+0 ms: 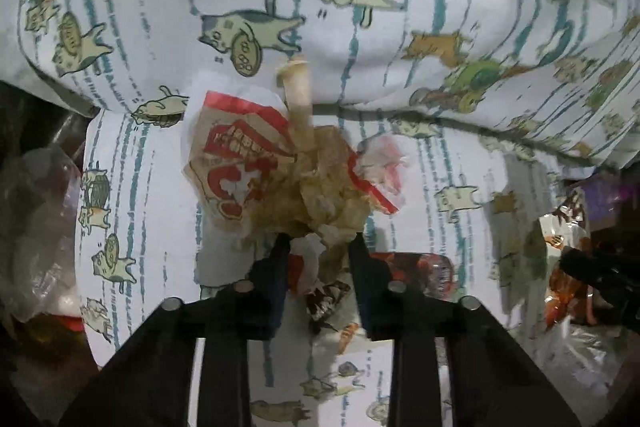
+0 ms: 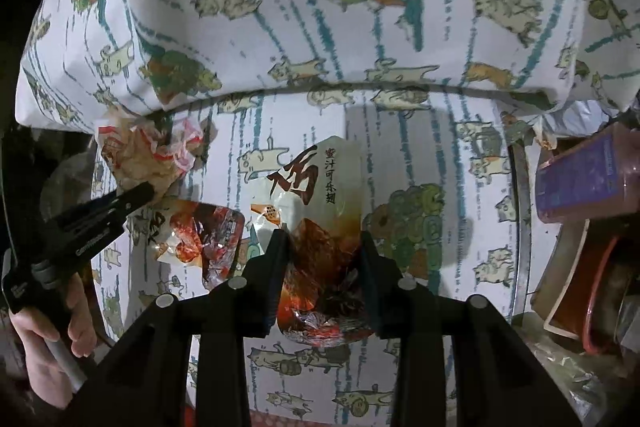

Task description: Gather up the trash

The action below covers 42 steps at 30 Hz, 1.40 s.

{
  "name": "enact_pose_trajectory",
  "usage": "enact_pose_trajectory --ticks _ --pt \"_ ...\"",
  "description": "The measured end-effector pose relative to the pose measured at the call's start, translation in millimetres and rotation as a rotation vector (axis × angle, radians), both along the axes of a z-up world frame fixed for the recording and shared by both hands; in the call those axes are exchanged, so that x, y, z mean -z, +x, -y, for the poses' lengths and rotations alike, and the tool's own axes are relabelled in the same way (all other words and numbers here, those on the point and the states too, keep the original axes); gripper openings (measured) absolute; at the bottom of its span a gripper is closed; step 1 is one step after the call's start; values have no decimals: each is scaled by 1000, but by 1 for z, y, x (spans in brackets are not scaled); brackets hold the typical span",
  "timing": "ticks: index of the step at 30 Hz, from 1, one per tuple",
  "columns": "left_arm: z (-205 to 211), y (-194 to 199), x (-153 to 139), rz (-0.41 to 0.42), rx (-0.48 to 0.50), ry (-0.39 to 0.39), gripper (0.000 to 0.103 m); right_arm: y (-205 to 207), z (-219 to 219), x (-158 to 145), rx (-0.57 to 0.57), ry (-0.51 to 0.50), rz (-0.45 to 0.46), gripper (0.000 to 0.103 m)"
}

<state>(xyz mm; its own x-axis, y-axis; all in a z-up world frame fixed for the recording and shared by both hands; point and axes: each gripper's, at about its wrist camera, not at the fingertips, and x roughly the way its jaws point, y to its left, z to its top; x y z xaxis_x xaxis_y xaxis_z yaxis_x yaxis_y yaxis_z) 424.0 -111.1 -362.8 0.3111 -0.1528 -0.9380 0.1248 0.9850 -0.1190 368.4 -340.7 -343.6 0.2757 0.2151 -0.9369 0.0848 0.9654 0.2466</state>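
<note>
Hand-held gripper (image 1: 320,239) pinched on crumpled wrapper (image 1: 280,179)

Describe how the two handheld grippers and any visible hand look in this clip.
Both grippers are matte black. The right gripper and left gripper each have two flat tapered fingers on ribbed black frames set with round silver studs. Seen from the side in the right wrist view, the left gripper carries small white lettering, unreadable here, and a grey handle gripped by a bare hand; no sleeve or cable shows.
</note>
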Motion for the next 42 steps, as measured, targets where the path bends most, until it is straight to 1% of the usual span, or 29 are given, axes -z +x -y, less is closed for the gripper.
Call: enact_pose_trajectory --ticks 2,4,7,9,12,15,18,21,25,28,30,34,35,37,39,40,42 --pt "-4 -5 -14 32 4 -41 26 -3 3 -4 10 32 21 33" --pt "-9 -12 -32 84 5 -69 26 -7 5 -13 13 77 78 34" --pt "-21 -21 -55 179 -33 -78 26 -12 3 -33 20 110 165 34" --pt "-31 -23 -65 201 -45 -108 26 -15 3 -42 27 133 208 34" --pt "-44 -29 -83 252 -61 -160 26 -20 -1 -49 32 160 241 34" --pt "-56 -32 -102 307 -65 -185 26 -21 -4 -52 33 181 263 34" --pt "-68 -36 -120 370 -78 -223 26 -22 -10 -56 31 171 290 34" --pt "-78 -40 -132 409 -78 -252 26 -25 -16 -64 27 153 324 34" --pt "-86 -46 -143 434 -57 -251 26 -29 -23 -71 11 119 357 34" --pt "-83 -56 -146 434 -32 -244 26 -33 -29 -76 -6 97 379 34" --pt "-81 -65 -151 449 -13 -238 26 -38 -32 -83 -13 89 401 34" --pt "-76 -91 -168 492 25 -241 26 -51 -37 -101 -26 106 453 34" --pt "-74 -99 -173 506 34 -232 26 -56 -39 -108 -32 108 469 34" --pt "-65 -114 -182 528 46 -179 26 -64 -44 -119 -74 96 495 34" --pt "-56 -124 -189 514 61 -166 26 -75 -50 -132 -101 23 531 34" --pt "-52 -130 -192 503 76 -162 26 -81 -53 -137 -104 1 540 34" --pt "-46 -145 -198 509 100 -129 26 -95 -56 -144 -110 14 534 34"
